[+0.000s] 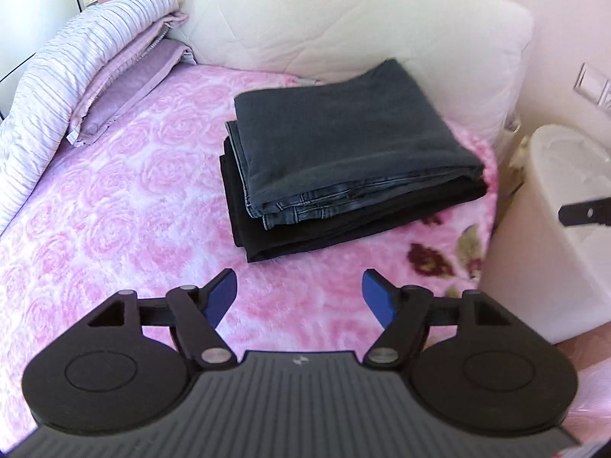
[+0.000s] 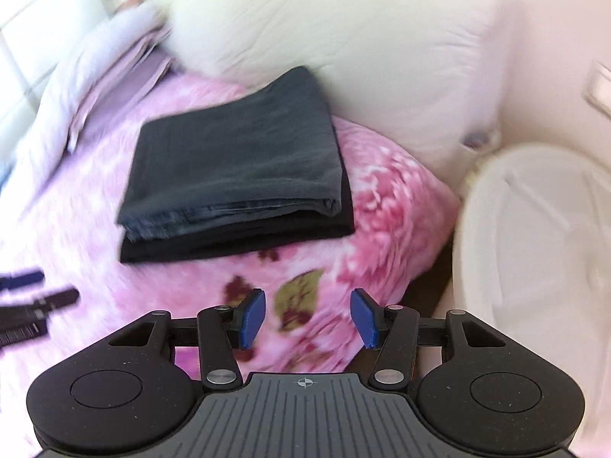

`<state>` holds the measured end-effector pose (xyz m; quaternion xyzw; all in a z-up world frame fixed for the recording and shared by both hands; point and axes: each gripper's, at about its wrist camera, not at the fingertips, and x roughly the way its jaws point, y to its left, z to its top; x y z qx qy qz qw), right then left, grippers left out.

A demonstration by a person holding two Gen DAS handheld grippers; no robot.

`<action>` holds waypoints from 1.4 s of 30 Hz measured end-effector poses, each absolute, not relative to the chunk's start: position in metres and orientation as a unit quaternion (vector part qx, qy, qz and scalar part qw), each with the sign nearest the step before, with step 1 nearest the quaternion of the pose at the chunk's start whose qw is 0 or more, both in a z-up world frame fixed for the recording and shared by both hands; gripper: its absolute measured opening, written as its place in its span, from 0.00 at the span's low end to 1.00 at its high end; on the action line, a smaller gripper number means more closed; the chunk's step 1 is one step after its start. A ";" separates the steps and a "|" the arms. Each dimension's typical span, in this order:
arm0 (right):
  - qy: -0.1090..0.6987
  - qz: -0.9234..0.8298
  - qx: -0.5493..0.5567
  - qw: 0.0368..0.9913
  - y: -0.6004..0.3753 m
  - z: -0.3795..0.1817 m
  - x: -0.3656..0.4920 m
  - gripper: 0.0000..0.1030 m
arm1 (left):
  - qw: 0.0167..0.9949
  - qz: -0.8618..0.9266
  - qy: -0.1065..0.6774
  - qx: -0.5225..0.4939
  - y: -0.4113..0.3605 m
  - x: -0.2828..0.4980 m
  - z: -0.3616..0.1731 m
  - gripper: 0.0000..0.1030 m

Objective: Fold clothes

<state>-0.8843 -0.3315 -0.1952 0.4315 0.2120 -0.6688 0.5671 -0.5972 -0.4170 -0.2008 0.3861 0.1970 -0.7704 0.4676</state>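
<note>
Jeans [image 1: 343, 145] look folded, stacked on a black garment [image 1: 290, 236] just ahead of your left gripper [image 1: 299, 294]. Left and right gripper [image 2: 307, 315] both wide, holding nothing. 2 items done; nothing unfolded visible.

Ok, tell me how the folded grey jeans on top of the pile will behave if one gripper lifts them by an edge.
The grey jeans are probably floppy: their layered folds would likely open and hang. The denim looks thick, so fairly heavy for one pinch. They lie loose on the black garment, so a push would probably slide them off square.

Folded jeans [image 1: 343, 141] atop folded garment [image 1: 305, 236]
</note>
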 end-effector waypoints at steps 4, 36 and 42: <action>0.192 -0.676 0.443 0.557 -0.315 -0.163 -0.853 0.52 | 0.481 -0.770 0.205 0.365 -0.394 -0.577 -0.168 0.73; 0.213 -0.706 0.338 0.585 -0.238 -0.041 -0.734 0.88 | 0.517 -0.762 0.223 0.320 -0.305 -0.507 -0.057 0.74; 0.223 -0.689 0.335 0.603 -0.249 -0.043 -0.752 0.88 | 0.546 -0.741 0.227 0.318 -0.309 -0.527 -0.056 0.74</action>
